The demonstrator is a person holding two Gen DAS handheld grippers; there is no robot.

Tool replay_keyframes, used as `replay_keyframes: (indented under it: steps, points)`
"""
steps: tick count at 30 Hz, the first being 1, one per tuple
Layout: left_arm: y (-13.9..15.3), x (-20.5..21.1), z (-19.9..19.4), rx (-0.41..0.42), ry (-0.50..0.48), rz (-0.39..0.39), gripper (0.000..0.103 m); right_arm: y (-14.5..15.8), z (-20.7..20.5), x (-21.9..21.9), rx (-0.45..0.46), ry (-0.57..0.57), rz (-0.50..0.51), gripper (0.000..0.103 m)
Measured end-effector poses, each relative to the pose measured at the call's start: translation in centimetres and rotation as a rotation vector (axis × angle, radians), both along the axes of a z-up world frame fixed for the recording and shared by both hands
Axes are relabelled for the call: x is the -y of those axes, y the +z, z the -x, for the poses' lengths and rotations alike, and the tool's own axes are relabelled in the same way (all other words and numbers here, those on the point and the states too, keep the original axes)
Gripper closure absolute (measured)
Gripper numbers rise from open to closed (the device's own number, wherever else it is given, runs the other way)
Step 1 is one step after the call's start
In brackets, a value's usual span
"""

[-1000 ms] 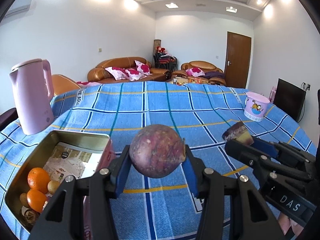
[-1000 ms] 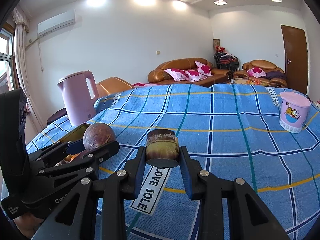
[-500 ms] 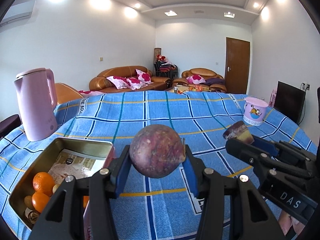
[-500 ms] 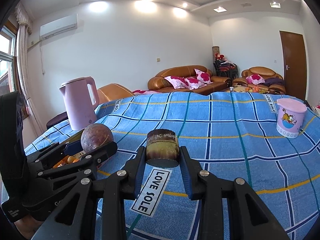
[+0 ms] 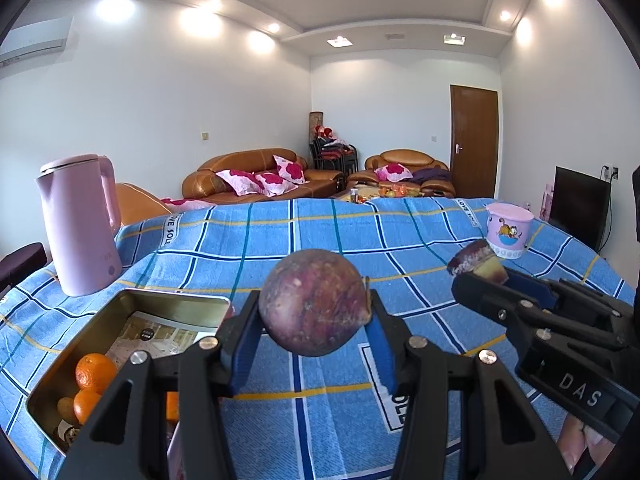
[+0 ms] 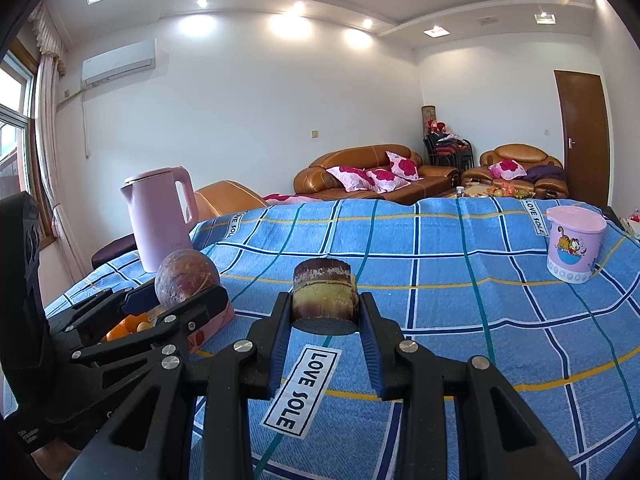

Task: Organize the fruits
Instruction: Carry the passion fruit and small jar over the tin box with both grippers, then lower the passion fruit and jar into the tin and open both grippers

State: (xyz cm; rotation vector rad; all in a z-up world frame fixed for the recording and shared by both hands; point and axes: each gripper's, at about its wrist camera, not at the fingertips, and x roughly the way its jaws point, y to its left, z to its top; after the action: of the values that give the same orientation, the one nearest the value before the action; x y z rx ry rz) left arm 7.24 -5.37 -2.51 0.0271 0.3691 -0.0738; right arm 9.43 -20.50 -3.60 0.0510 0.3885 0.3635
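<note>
With several oranges point(image 5: 95, 372) already lying in the tin point(image 5: 132, 304), the left gripper point(image 5: 314, 334) is pinching a round purple fruit point(image 5: 316, 307) and the right gripper point(image 6: 325, 328) a cut fruit piece point(image 6: 323, 297), both awaiting placement above the bench point(image 6: 460, 280).

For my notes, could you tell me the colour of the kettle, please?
The kettle is pale pink, clearest in the right wrist view.

Your left gripper point(image 5: 314, 334) has the round fruit point(image 5: 314, 302) between its jaws, above the counter point(image 5: 320, 232). To its left sits the tin point(image 5: 132, 308) with oranges point(image 5: 95, 372) in it, the kettle point(image 5: 80, 228) behind. Your right gripper point(image 6: 325, 330) carries the cut chunk point(image 6: 324, 298); the cup point(image 6: 574, 248) stands far right.
</note>
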Motion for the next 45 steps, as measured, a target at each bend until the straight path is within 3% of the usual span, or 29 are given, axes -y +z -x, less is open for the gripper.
replay_keyframes:
  steps: [14, 22, 32, 45]
  points:
    - [0.0, -0.2, 0.5, -0.003, -0.015, 0.013, 0.052, 0.3, 0.3, -0.1, 0.000, 0.004, -0.034, 0.068]
    - [0.4, -1.5, 1.2, -0.024, -0.001, 0.025, 0.052, 2.3, 1.2, -1.7, 0.027, 0.042, -0.022, 0.068]
    - [1.6, -5.8, 2.3, -0.037, 0.066, 0.041, 0.052, 4.7, 2.3, -5.0, 0.032, 0.128, -0.046, 0.068]
    - [0.9, -11.6, 1.6, -0.130, 0.180, 0.036, 0.052, 5.7, 0.9, -10.3, -0.010, 0.241, -0.020, 0.068]
